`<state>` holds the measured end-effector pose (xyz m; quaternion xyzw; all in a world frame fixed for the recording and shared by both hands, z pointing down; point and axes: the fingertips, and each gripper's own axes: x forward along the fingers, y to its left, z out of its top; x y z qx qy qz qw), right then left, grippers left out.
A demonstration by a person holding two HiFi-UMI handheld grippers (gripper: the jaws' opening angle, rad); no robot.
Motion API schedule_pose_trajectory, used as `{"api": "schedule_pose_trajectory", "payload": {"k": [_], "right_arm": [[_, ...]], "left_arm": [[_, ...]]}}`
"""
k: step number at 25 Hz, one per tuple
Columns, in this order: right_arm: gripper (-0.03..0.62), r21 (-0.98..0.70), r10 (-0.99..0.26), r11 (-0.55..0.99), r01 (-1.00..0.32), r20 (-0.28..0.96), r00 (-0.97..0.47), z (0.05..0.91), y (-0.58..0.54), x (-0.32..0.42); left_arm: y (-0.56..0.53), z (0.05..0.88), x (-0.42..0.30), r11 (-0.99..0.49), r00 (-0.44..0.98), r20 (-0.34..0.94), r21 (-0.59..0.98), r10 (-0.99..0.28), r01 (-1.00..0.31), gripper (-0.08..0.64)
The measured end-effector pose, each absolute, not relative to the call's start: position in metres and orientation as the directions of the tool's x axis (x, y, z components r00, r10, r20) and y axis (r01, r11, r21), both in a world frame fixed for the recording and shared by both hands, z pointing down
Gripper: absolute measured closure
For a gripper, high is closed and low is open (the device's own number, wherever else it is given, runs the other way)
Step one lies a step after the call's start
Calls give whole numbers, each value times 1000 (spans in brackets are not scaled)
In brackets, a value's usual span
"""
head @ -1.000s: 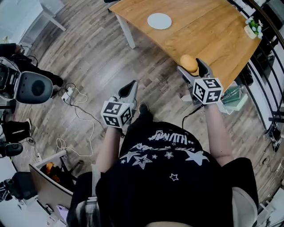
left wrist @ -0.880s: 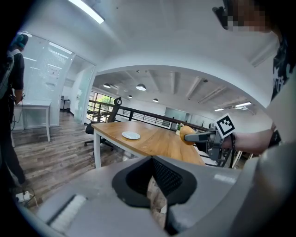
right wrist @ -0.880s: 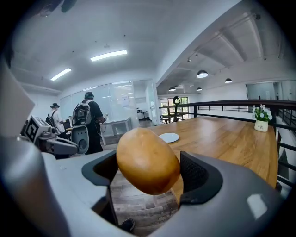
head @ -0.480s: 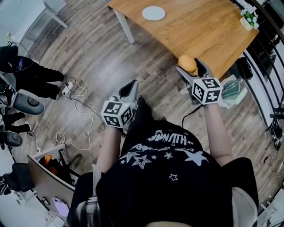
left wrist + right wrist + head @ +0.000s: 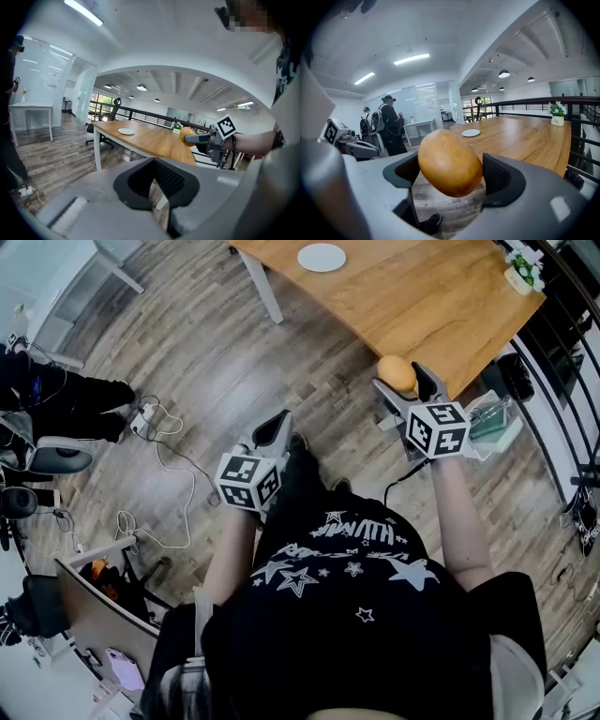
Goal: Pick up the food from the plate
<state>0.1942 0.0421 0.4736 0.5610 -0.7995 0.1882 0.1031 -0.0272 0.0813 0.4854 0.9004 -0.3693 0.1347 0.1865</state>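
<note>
Floor [image 5: 187, 352] below, food [image 5: 450, 162] between right tongs [image 5: 398, 377]

Office: glass partitions [image 5: 44, 75], wooden desk [image 5: 441, 306], swivel chair [image 5: 56, 459].

the person wears a black short-sleeved t-shirt [image 5: 349, 620] printed with white stars and white lettering, and dark trousers [image 5: 302, 491]. the left gripper [image 5: 277, 424] and right gripper [image 5: 401, 379] are grey with black ribbed pads [image 5: 169, 178]; each bears a white cube [image 5: 248, 481] of black square markers.
</note>
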Motion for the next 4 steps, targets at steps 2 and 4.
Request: {"api": "schedule_pose_trajectory", "payload": {"k": [2,4], "right_arm": [[175,-186,-858,300,-936,376,-350,473,43,192],[175,-186,-858,302,-935,375,-352,473,44,190]], "left_arm": [[83,484,-29,-658,691,379,234,-616,-715,558],[83,483,-31,-658,690,378,233,-617,-716,558]]}}
